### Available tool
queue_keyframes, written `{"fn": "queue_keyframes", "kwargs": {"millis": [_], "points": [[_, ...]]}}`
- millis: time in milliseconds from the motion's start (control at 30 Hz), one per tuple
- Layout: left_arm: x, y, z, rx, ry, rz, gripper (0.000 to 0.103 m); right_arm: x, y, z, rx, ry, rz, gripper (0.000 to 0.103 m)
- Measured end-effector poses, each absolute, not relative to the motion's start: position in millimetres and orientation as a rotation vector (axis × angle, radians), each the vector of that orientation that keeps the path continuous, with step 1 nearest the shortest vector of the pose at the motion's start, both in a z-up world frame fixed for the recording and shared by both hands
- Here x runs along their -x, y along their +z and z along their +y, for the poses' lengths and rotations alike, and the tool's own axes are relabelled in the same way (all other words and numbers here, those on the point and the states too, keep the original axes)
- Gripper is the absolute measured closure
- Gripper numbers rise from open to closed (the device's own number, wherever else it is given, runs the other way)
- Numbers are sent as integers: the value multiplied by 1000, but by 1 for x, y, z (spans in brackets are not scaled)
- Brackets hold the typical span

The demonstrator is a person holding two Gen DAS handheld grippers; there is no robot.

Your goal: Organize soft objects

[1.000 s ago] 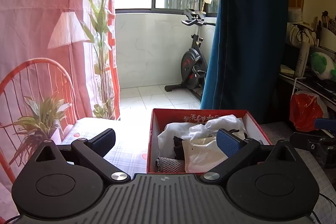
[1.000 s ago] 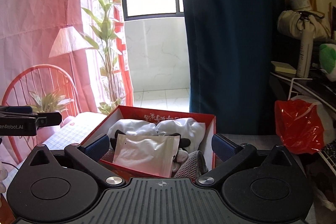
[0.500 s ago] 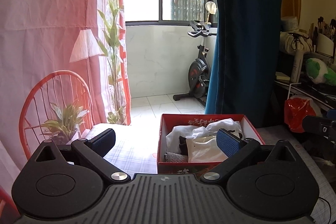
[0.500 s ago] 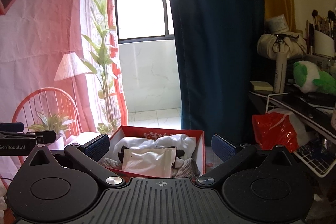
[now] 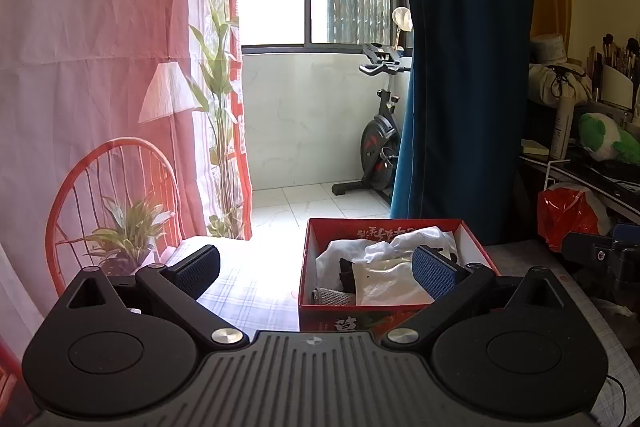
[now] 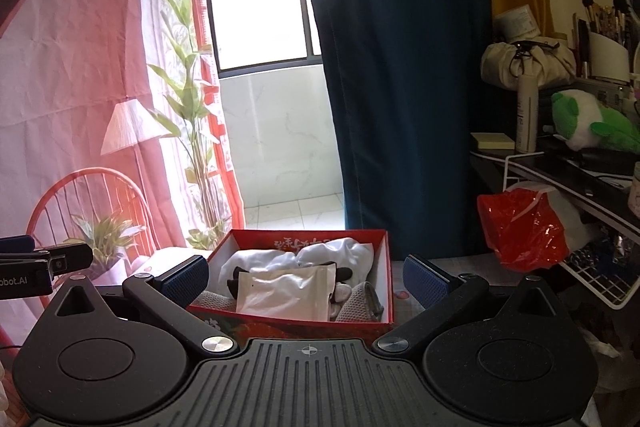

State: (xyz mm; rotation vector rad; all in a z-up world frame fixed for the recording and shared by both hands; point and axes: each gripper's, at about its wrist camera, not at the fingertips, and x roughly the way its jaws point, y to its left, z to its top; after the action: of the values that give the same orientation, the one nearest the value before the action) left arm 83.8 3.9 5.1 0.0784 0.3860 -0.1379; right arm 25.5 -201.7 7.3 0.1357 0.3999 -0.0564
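Both grabbers are spread wide and hold nothing. The left gripper (image 5: 316, 265) and the right gripper (image 6: 306, 277) hang just in front of the red box (image 6: 382, 267) on the table (image 5: 240, 287). Inside the box lie a white pouch (image 6: 286, 293), white cloth (image 6: 320, 255) and a grey knit thing (image 6: 360, 305). Farther back hangs a blue curtain (image 6: 396, 67), and an exercise bike (image 5: 380, 143) stands by the window.

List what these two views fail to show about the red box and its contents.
- Red box floor: both views, covered by white cloth and white pouch.
- Dark item: mostly under the pouch; identity unclear.
- Box's right contents: left wrist view, hidden behind the left gripper finger.
- Box lettering: too small to read.
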Motion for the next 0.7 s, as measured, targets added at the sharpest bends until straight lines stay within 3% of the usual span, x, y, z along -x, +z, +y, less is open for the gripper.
{"fn": "queue_keyframes", "kwargs": {"millis": [700], "points": [[-81,3,8,-64,-153,394,0,-24,8,-201,-123,-73,388,0]]}}
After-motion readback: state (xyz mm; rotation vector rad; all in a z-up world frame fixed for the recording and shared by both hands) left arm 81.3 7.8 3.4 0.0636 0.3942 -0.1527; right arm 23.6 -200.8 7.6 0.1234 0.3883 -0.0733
